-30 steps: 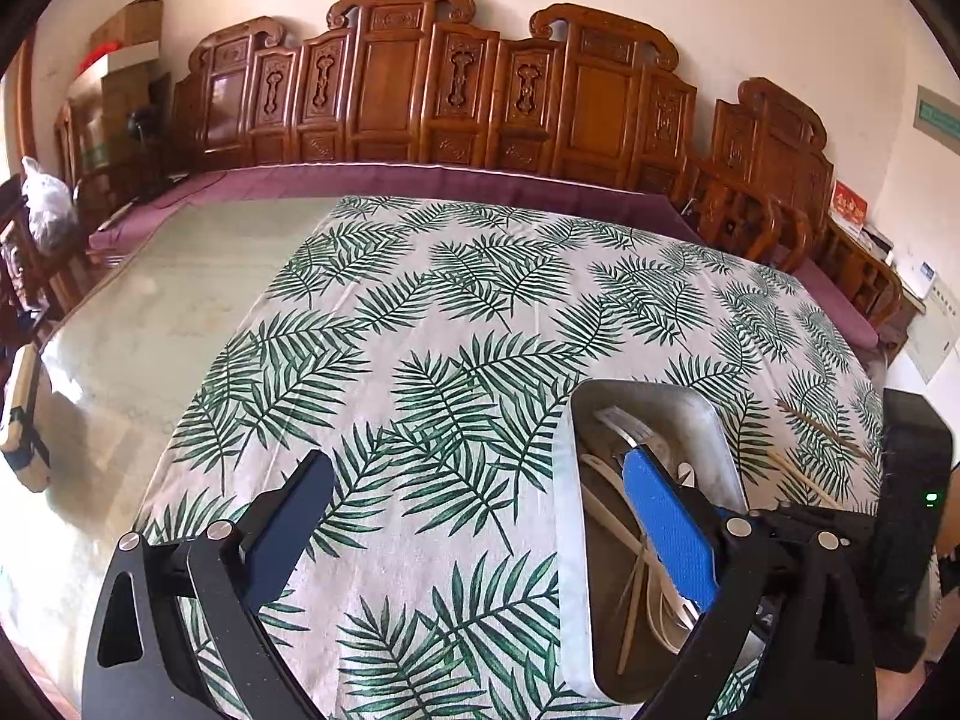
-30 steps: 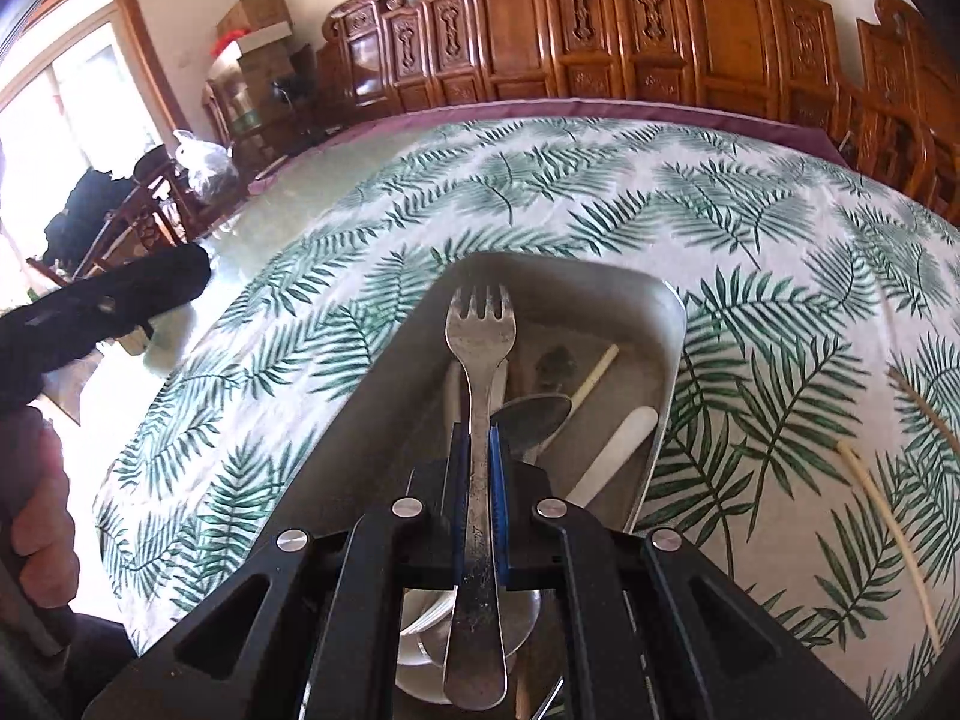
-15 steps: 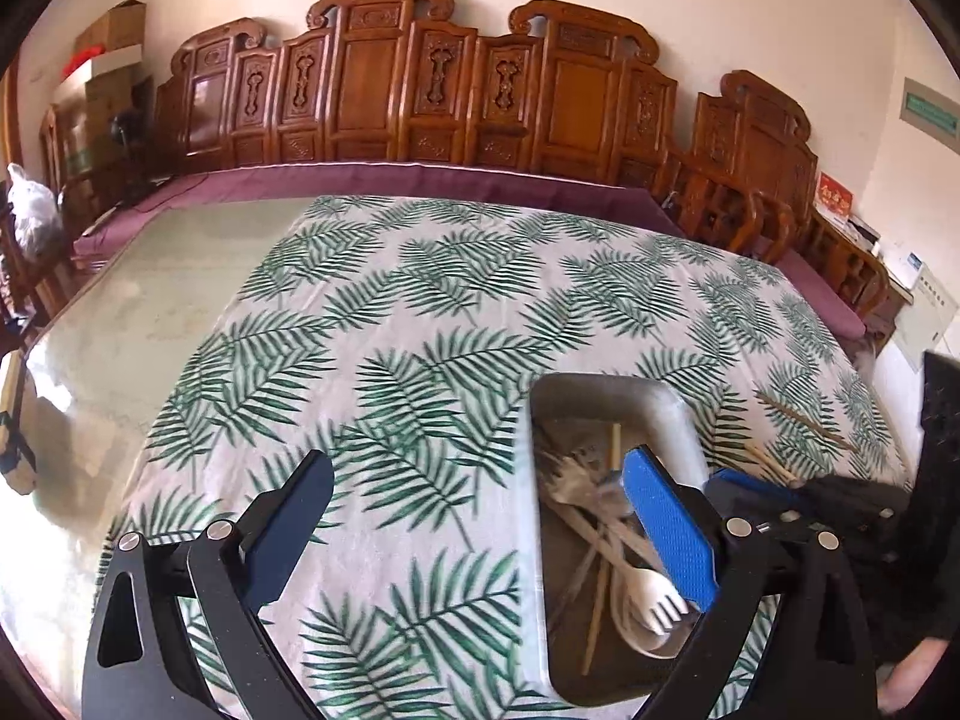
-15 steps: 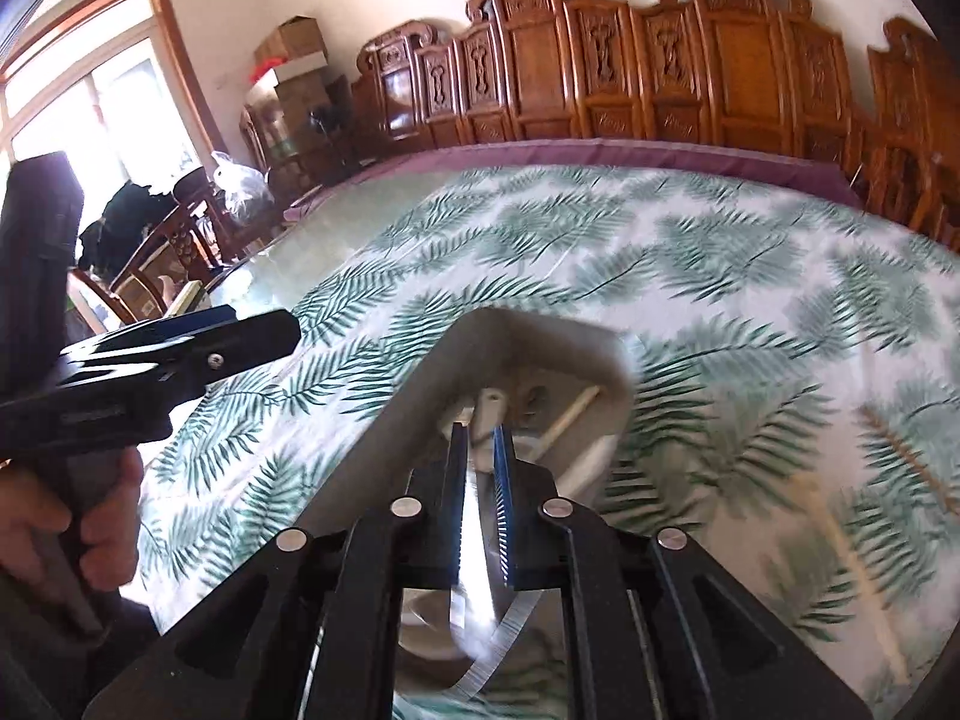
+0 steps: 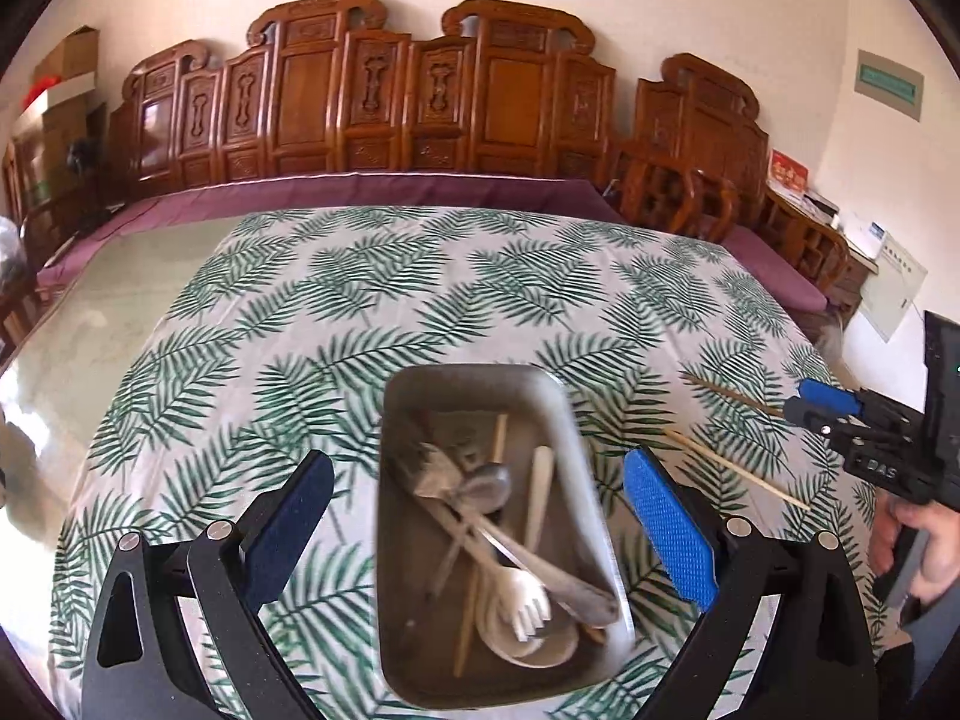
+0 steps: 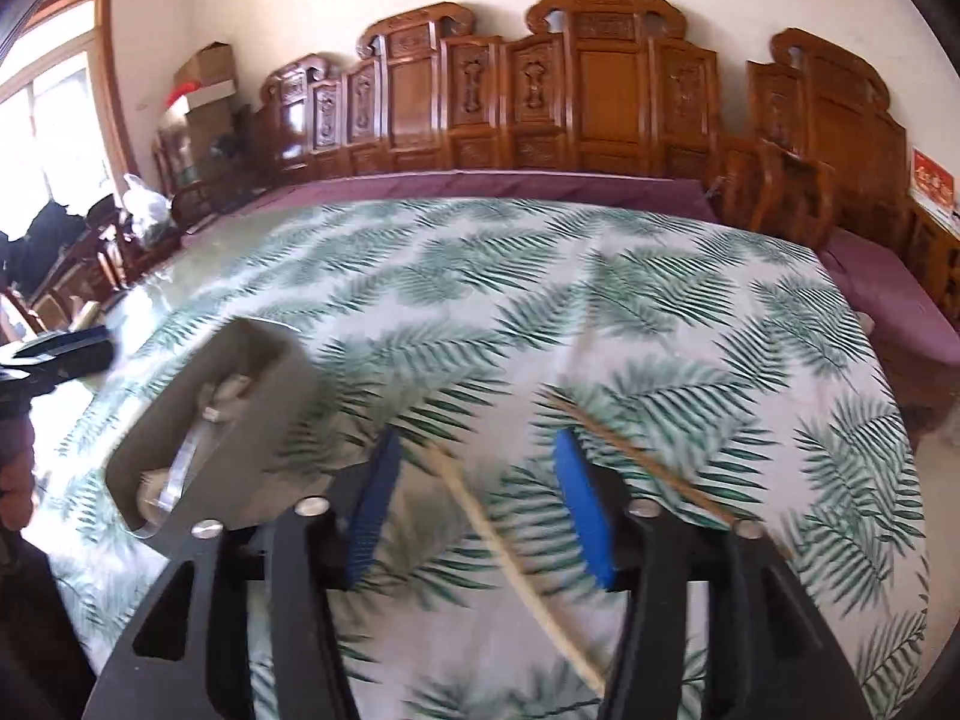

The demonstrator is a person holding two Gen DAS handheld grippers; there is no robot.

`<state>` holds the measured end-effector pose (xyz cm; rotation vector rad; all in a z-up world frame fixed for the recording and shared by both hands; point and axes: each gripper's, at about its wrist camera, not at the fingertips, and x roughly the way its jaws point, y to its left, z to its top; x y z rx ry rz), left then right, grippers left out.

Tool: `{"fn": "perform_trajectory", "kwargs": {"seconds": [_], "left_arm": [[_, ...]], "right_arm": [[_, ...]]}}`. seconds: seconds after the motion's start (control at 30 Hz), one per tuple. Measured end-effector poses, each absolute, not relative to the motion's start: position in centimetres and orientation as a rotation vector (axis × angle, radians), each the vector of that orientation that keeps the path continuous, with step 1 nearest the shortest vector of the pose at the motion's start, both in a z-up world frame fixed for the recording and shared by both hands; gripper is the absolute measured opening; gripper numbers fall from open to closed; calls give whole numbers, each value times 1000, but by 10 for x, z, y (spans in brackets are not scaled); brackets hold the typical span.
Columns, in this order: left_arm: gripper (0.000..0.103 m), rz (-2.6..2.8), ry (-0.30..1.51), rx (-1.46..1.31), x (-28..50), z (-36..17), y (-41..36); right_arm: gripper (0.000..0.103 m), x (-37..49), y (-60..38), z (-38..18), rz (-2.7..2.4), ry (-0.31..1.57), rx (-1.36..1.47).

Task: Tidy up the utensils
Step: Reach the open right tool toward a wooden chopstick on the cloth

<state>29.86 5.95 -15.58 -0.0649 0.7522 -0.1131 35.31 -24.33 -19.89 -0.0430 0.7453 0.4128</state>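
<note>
Hovering over two loose chopsticks [image 6: 510, 546] on the surface [image 6: 600, 312], the right claw [image 6: 474, 504] is opening empty, while the left claw [image 5: 480, 525] sits spread wide above the utensil tray [image 5: 393, 540].

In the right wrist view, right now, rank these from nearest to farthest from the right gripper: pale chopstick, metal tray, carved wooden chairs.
1. Pale chopstick: on the cloth, between the opening jaws of the right gripper.
2. Metal tray: to the left.
3. Carved wooden chairs: beyond the table's far edge.
</note>
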Motion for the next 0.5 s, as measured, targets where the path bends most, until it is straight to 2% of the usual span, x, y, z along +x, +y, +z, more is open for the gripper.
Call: {"fn": "perform_trajectory", "kwargs": {"seconds": [0.13, 0.5], "left_arm": [[94, -127, 754, -43, 297, -156, 42], [94, -179, 774, -2, 292, -156, -7]], "right_arm": [[70, 363, -266, -219, 388, 758, -79], [70, 398, -323, -253, 325, 826, -96]]}}
